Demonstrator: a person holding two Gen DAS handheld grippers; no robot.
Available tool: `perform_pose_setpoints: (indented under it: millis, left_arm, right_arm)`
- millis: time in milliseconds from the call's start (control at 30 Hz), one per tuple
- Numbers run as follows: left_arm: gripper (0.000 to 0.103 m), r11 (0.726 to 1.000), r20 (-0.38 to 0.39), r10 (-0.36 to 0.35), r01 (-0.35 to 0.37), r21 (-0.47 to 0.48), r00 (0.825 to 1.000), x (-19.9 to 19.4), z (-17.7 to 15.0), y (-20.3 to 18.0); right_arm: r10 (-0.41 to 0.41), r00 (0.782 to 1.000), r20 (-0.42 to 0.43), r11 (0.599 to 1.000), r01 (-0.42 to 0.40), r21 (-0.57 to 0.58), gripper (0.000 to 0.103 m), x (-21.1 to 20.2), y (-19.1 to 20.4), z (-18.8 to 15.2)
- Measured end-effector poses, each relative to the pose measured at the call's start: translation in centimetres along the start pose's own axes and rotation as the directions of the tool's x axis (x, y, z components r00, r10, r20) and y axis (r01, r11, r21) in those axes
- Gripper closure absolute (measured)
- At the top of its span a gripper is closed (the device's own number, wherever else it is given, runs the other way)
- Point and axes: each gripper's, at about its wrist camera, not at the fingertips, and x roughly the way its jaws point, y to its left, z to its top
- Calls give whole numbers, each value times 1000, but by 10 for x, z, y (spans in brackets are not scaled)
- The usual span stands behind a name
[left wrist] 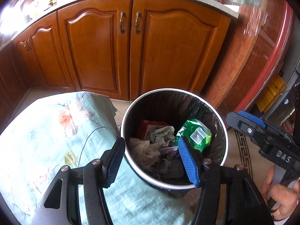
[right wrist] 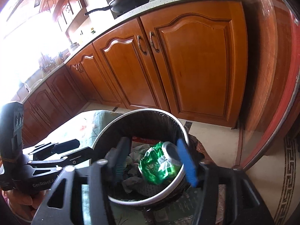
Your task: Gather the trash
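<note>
Cabinets (left wrist: 116, 46): I face wooden kitchen doors under a speckled counter.
Table (left wrist: 46, 131): floral cloth over it; the bin stands off its right edge.
Trash bin (left wrist: 224, 131): round, black-lined, part full of crumpled paper (left wrist: 161, 135) and a red wrapper (left wrist: 148, 126).
Left gripper (left wrist: 151, 159): my tongs are spread and hold nothing, poised over the bin's near rim.
Right gripper (right wrist: 151, 161): tongs spread over the bin mouth; nothing pinched.
Green can (right wrist: 161, 163): crushed, lying inside the bin against its right wall, between my right fingers in view but, I judge, free of them.
Risk: I think either lowered finger could catch the bin's rim or liner and tip it, spilling the trash.
</note>
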Motion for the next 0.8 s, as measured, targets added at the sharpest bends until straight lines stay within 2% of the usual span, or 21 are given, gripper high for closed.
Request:
perform_pose_setpoints:
  millis: [33,167,300,367,500,800]
  left_arm:
    - [44,1000,6,-5,5,-11,1000,-5,-4,2]
    - [42,998,31,-12,14,-61,999,-27,-21,15]
    - [40,994,78,0,8,-110,997,-57,-50,29]
    - [36,991,98,-1,14,-131,995,-72,-68,35]
    - [36,987,113,12,6,-159,994,-97,-106,46]
    - [32,981,181,69,-34,-190,981,-153,-171,51]
  right_arm:
    - [11,1000,15,1000,-11,9,21,-5,1,-3]
    - [23,998,51,999,-25,37,13,-24,10,-17]
    - [42,996,72,997,-47,60,12,-44,24,-34]
    - [49,994,102,996,-56,69,4,-55,31,-43]
    - [47,990,132,996,-57,68,2,-72,51,-68]
    - [31,990,140,997,-40,61,1,-103,86,-119]
